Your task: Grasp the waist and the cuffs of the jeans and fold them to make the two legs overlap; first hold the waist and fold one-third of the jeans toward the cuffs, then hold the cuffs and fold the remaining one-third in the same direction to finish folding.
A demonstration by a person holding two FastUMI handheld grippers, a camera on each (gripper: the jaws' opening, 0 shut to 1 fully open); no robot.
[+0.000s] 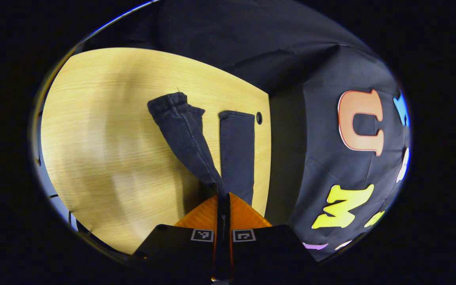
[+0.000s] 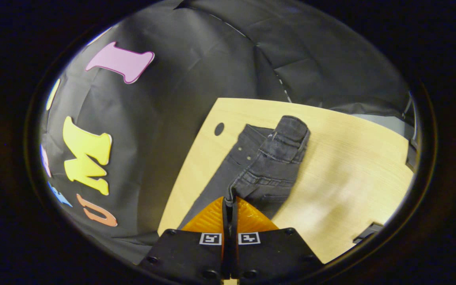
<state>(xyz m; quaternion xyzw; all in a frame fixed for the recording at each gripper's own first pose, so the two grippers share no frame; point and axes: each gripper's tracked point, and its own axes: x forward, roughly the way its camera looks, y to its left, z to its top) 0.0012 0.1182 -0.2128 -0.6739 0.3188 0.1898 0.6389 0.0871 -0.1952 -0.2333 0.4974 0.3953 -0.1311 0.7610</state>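
Observation:
Dark jeans lie on a light wooden table (image 1: 109, 142). In the left gripper view, my left gripper (image 1: 223, 196) is shut on the denim where the two legs meet at its tips. One leg (image 1: 184, 134) rises off the table toward its cuff (image 1: 168, 102). The other leg (image 1: 236, 150) lies flat near the table's edge. In the right gripper view, my right gripper (image 2: 229, 200) is shut on the denim of the jeans' upper part (image 2: 269, 170). This part is lifted and creased, with the waistband (image 2: 291, 130) at the far end. A flat layer (image 2: 216, 178) lies beneath it.
The booth's black cloth wall (image 1: 331, 178) stands right beside the table edge along the jeans. There is a small round hole (image 1: 259, 117) in the table near the flat cuff, and a hole (image 2: 219, 128) near the waist. Bare wood (image 2: 350, 170) stretches out on the other side.

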